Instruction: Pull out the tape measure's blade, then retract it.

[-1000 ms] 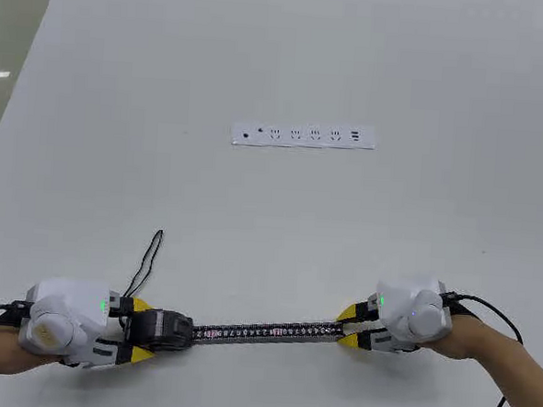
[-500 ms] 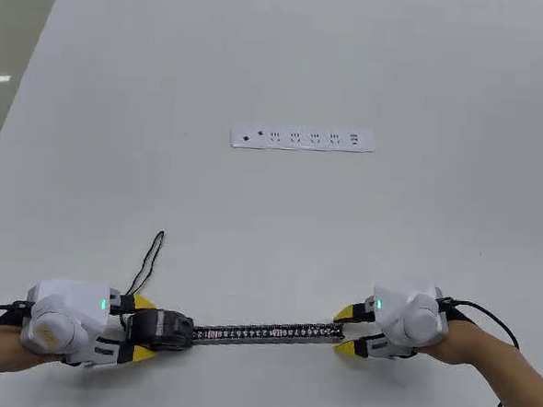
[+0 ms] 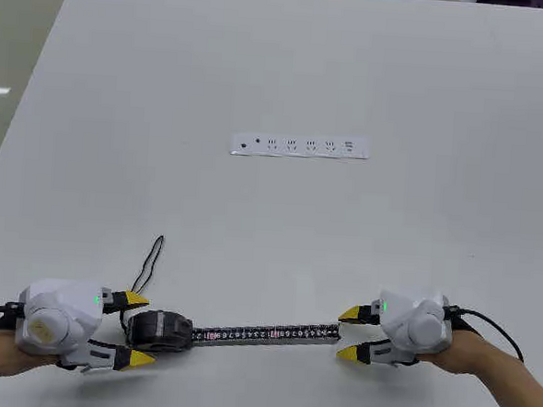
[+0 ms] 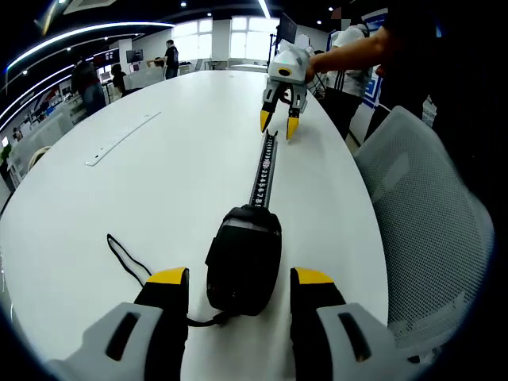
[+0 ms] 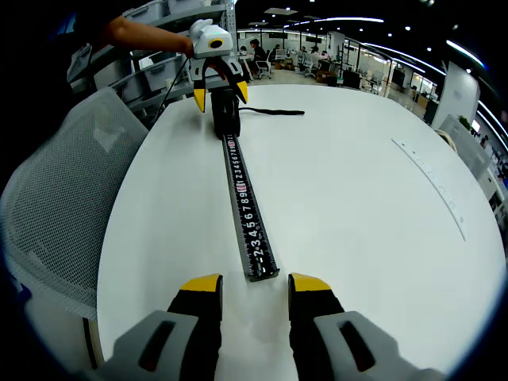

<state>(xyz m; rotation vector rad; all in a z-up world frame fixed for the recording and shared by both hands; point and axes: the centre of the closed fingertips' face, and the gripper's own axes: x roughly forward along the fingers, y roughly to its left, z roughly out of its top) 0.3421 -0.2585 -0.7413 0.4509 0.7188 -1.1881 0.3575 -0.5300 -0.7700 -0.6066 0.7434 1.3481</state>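
Observation:
The black tape measure case (image 3: 160, 329) lies on the white table (image 3: 279, 232) with its blade (image 3: 268, 332) drawn out to the right, flat on the surface. My left gripper (image 3: 142, 328) is open, a yellow tip on either side of the case, with gaps showing. In the left gripper view the case (image 4: 244, 258) lies between the spread jaws of my left gripper (image 4: 239, 278). My right gripper (image 3: 346, 333) is open just past the blade's end. In the right gripper view the blade's end (image 5: 259, 270) rests on the table in front of my right gripper (image 5: 254, 284).
A white power strip (image 3: 299, 146) lies mid-table, well beyond the work. The case's black wrist loop (image 3: 148, 261) trails away from me. A mesh chair (image 4: 421, 206) stands close to the table's near edge. People stand in the background.
Both grippers have opened: the left let go of the case and the right let go of the blade's end. The blade stays drawn out on the table.

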